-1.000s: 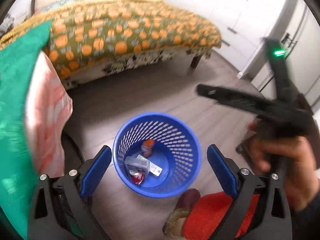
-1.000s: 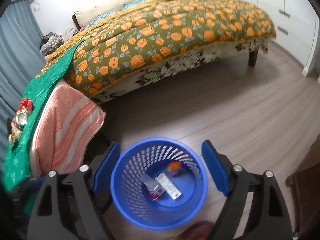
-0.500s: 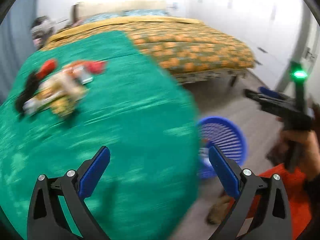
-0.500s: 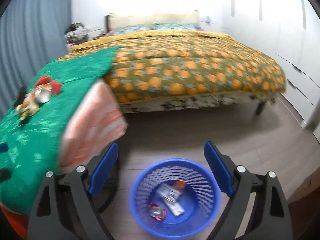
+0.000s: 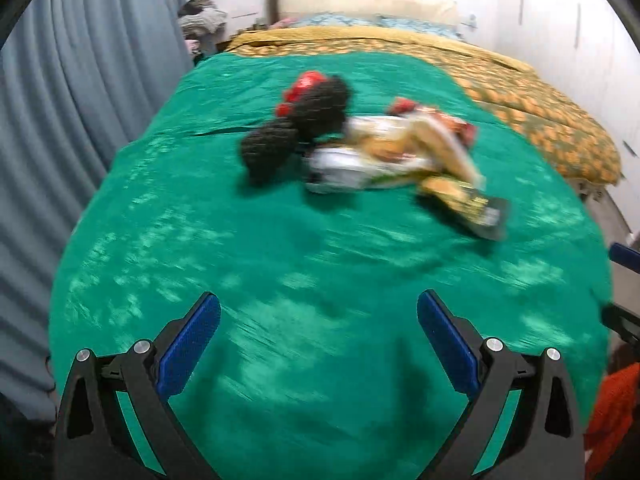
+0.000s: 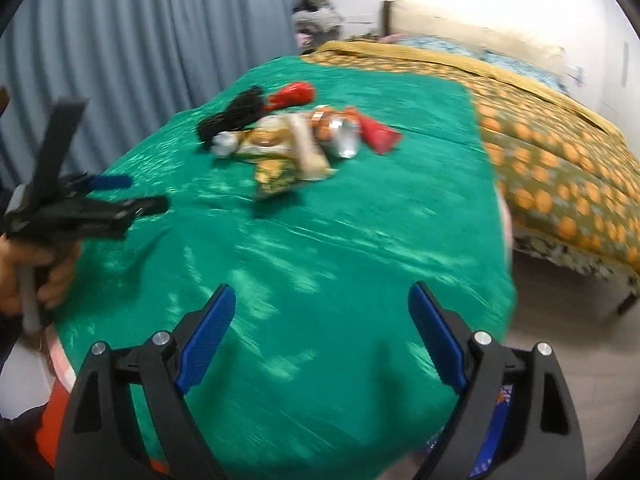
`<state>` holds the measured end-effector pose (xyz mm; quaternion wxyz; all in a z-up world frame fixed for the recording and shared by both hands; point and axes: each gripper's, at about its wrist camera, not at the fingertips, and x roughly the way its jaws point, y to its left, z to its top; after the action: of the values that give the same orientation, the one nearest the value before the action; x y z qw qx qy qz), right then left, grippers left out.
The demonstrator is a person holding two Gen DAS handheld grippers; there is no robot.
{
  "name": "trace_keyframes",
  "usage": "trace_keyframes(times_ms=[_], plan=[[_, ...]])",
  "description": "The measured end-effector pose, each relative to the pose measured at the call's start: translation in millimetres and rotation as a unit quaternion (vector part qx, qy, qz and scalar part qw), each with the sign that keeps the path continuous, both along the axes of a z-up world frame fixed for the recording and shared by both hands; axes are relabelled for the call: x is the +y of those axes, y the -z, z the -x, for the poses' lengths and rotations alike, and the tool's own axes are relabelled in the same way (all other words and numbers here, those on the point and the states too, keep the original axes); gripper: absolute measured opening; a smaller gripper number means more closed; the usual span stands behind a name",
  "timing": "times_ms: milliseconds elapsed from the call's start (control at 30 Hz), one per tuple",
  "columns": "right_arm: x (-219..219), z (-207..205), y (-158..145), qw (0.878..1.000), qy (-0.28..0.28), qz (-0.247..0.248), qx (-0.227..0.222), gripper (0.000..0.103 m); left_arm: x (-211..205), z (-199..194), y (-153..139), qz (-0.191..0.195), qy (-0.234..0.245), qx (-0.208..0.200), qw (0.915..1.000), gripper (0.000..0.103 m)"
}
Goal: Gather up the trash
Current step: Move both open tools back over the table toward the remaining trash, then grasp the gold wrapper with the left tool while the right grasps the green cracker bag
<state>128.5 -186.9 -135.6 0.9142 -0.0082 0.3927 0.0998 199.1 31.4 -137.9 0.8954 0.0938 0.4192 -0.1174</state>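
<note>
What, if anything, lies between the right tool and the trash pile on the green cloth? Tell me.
Nothing visible blocks it. The right tool hangs open over bare green cloth, and the trash pile lies farther ahead on the cloth. The left tool is off to the side, clear of that path.

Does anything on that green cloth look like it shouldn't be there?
Yes. A heap of litter lies on the green cloth: a tipped-over drinks can, crumpled snack wrappers, red scraps and something black and frilly. Both grippers are open and empty, short of it.
</note>
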Motion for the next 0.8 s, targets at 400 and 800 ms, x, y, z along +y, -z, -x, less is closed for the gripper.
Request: trace_keyframes(times_ms=[400, 800], plan=[[22.7, -80.9, -2.5, 0.998, -0.04, -0.016, 0.046, 0.086, 19.7, -26.9, 24.8, 0.016, -0.01, 0.043, 0.9989, 0.097], [52.7, -144.3, 30.1, 0.995, -0.013, 0.032, 0.09, 0.065, 21.9, -27.4, 26.3, 0.019, -0.01, 0.044, 0.9988, 0.098]])
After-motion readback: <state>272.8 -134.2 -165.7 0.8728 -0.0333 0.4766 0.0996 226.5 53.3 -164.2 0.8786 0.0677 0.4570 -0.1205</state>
